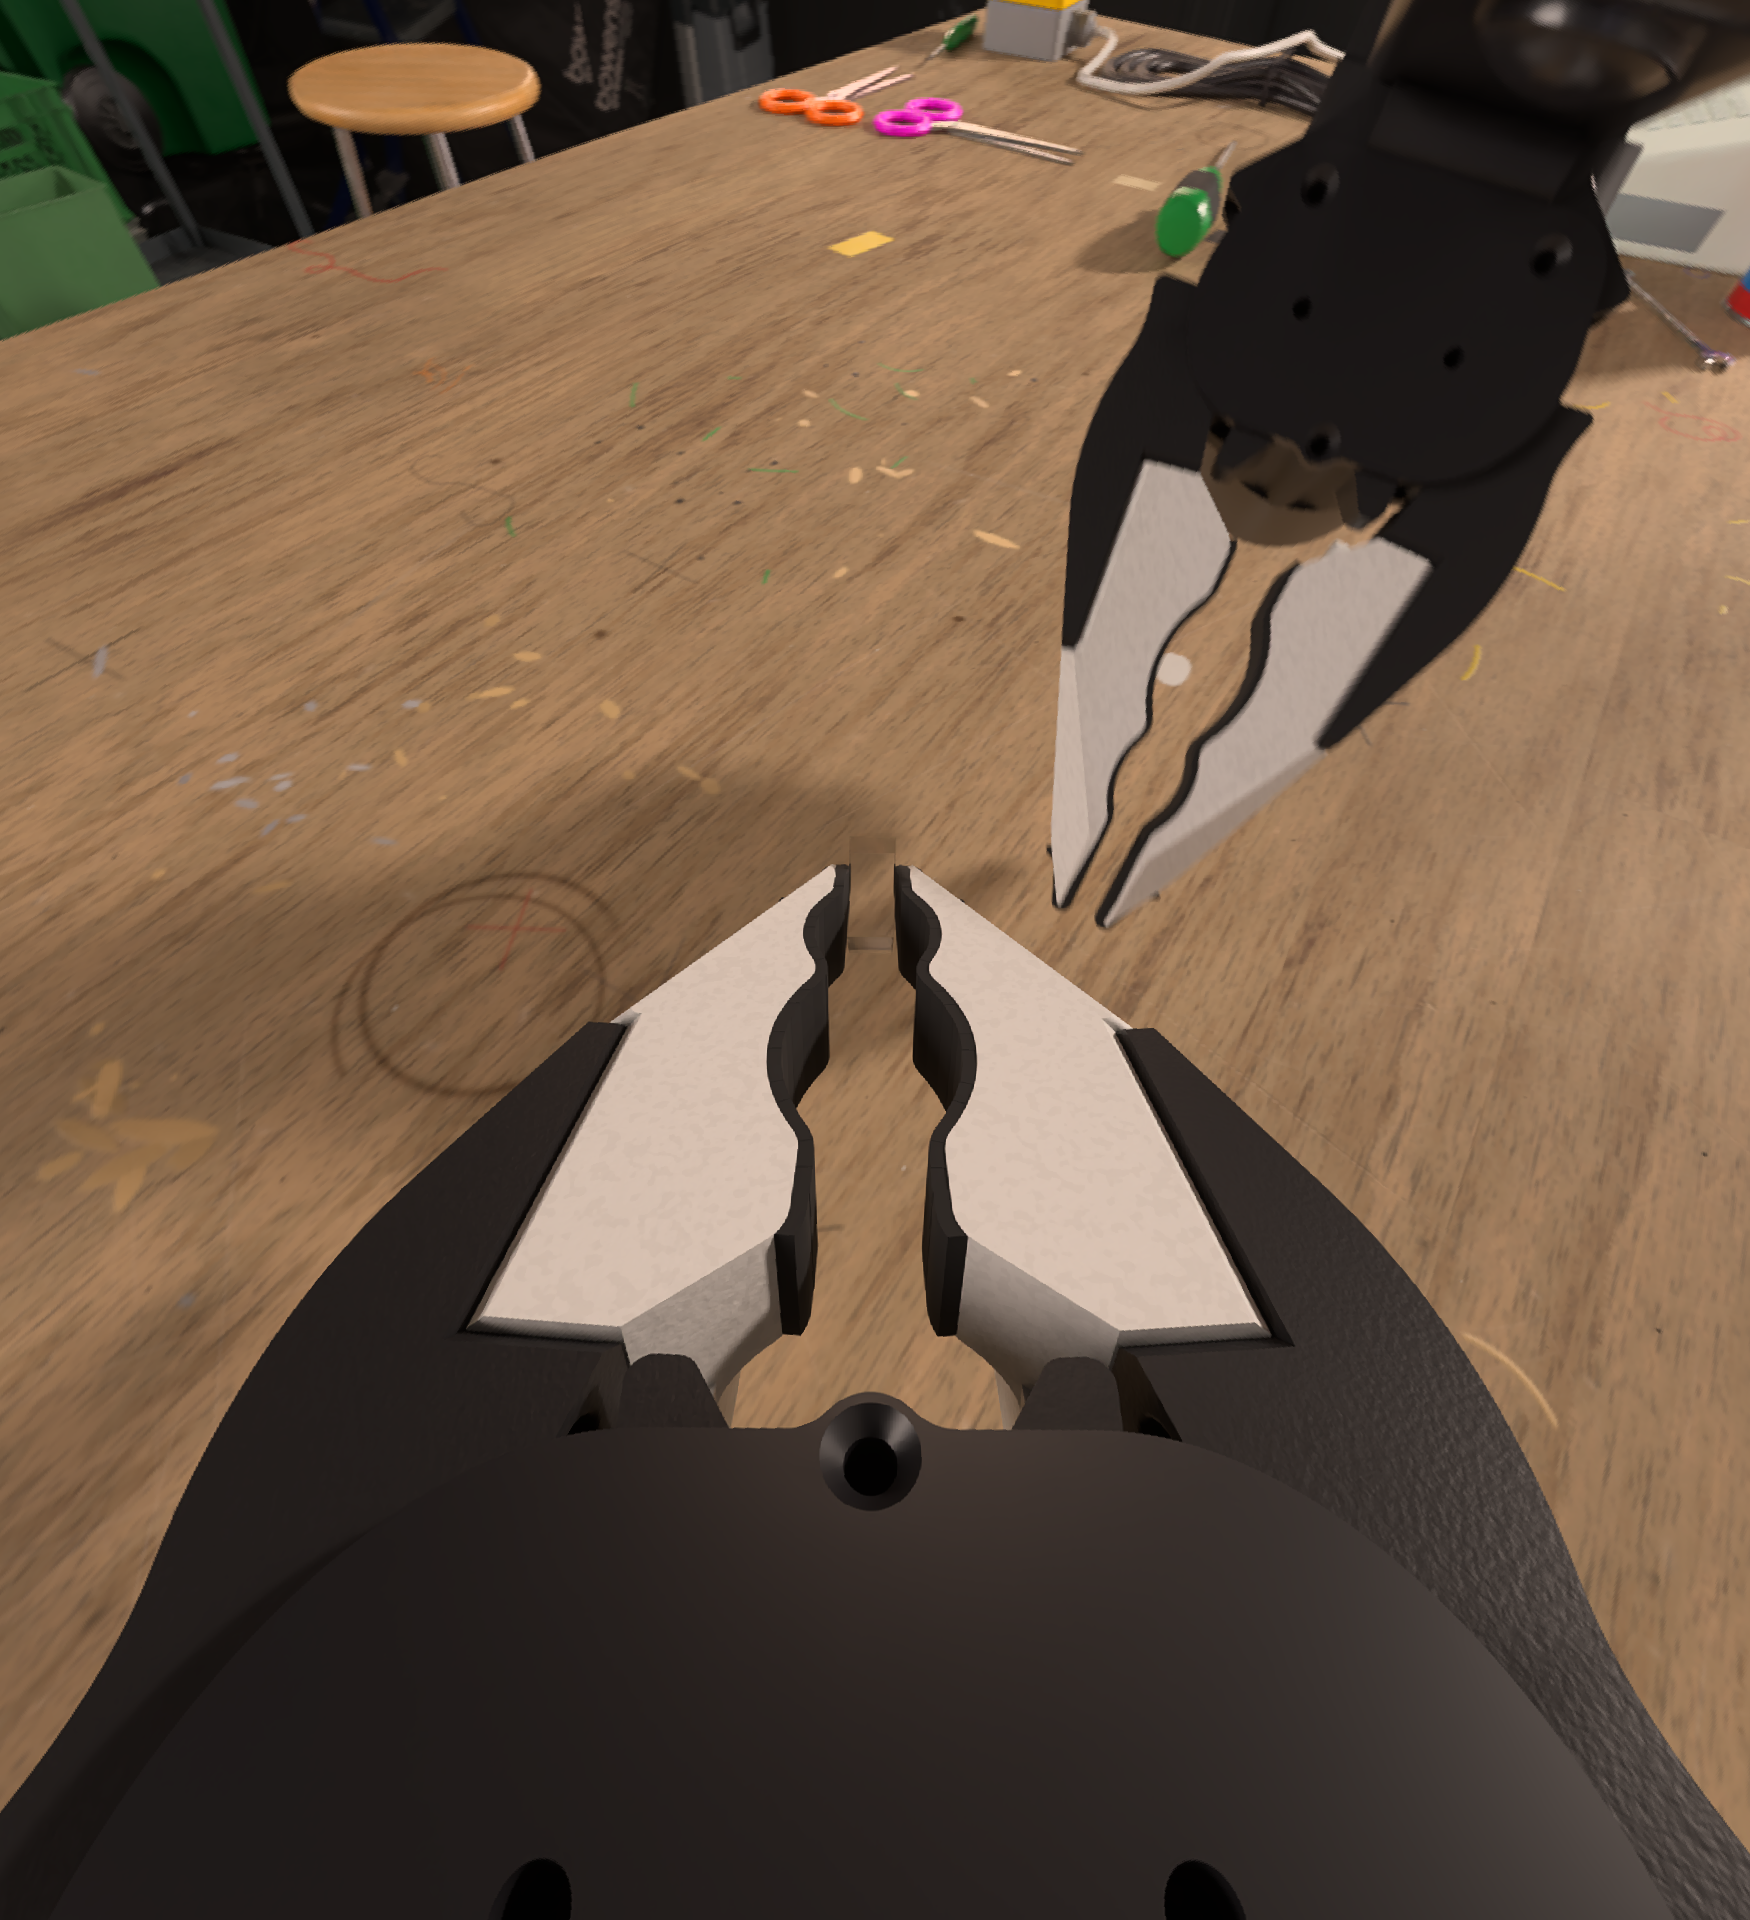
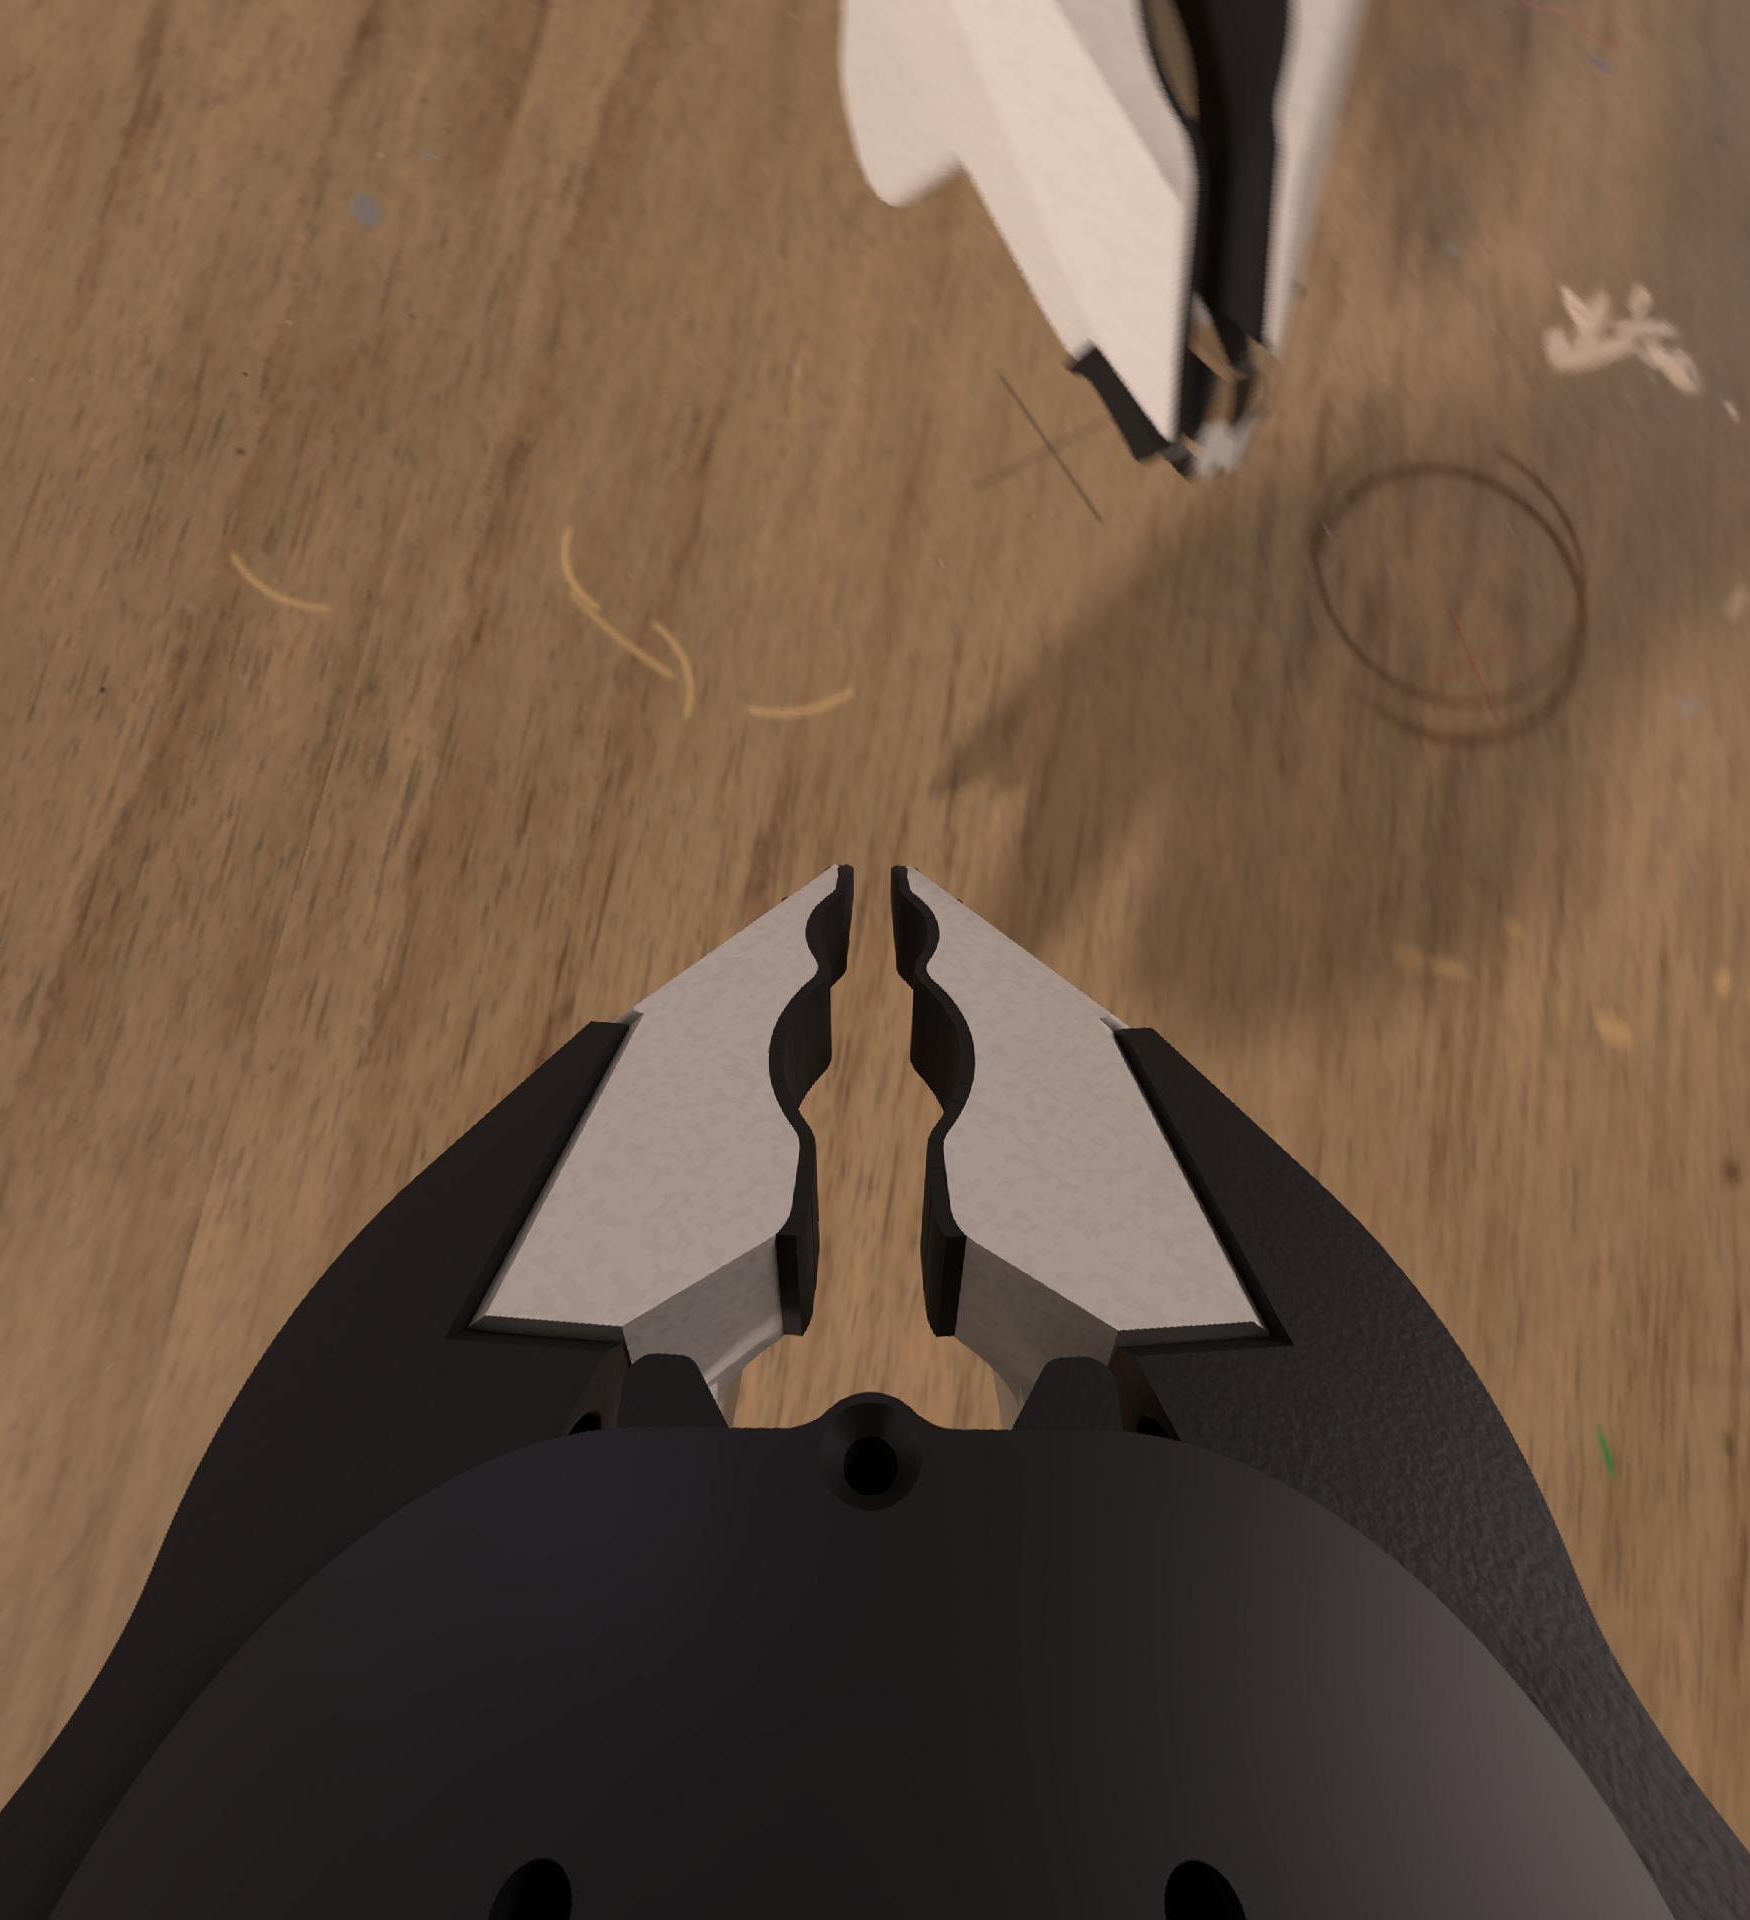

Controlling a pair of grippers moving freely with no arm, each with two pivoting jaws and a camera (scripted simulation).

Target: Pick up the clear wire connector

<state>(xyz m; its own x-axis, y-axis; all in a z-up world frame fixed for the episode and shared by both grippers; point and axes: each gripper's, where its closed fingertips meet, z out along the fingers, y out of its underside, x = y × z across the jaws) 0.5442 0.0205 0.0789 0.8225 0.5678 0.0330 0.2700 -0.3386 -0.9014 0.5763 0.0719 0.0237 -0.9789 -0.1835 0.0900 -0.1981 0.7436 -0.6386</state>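
My left tool [image 1: 871, 883] sits nearest, its two pale fingers [image 1: 705, 1122] drawn close together and clamped on the clear wire connector [image 1: 872, 902], a small see-through block caught right between the tips and lifted just clear of the counter [image 1: 331, 582]. From my right wrist view the same connector [image 2: 1226, 400] shows as a glassy sliver pinched at the very end of the left tool [image 2: 1209, 436], which hangs over the wood with its shadow falling below it. Left of the connector, in the left wrist view, a thin dark pencilled circle [image 1: 476, 987] with a faint red cross is drawn on the counter. Just to the right of the connector and a little beyond it, my right tool [image 1: 1084, 914] points down toward the wood, tips nearly together with only a narrow gap between them and nothing held; its own view shows the same slim gap at the tips [image 2: 871, 883] above bare wood [image 2: 331, 416]. Farther past the connector lie scattered shavings and flecks [image 1: 850, 436], then a green-handled screwdriver [image 1: 1188, 213]. Well beyond that are pink-handled scissors [image 1: 918, 117] and orange-handled scissors [image 1: 811, 104], side by side. At the far edge, a round wooden stool [image 1: 414, 88] stands off the counter, with green crates [image 1: 9, 208] to the far left.
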